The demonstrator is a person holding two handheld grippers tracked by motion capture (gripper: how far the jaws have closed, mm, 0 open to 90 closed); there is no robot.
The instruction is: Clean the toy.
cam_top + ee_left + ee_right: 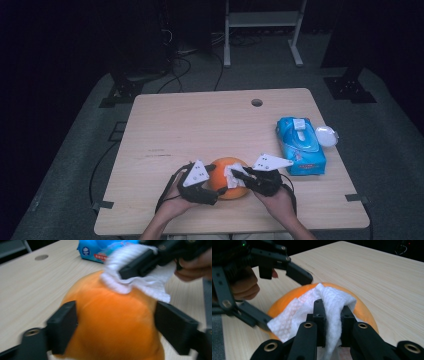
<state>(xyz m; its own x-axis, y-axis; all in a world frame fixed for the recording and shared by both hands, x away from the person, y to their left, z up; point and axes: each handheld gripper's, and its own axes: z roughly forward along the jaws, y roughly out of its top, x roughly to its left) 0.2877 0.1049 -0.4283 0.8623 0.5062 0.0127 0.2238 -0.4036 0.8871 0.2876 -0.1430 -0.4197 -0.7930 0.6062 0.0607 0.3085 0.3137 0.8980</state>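
Both grippers are working at the orange ball (227,181): left gripper (115,322) is clasping its sides, right gripper (331,322) is pinching a white wipe (332,302) against its top.

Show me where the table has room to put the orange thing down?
Free: the far left table, from the round hole leftward. Crowded: the near middle, where both grippers flank the orange thing, and the right edge by the blue wipes pack.
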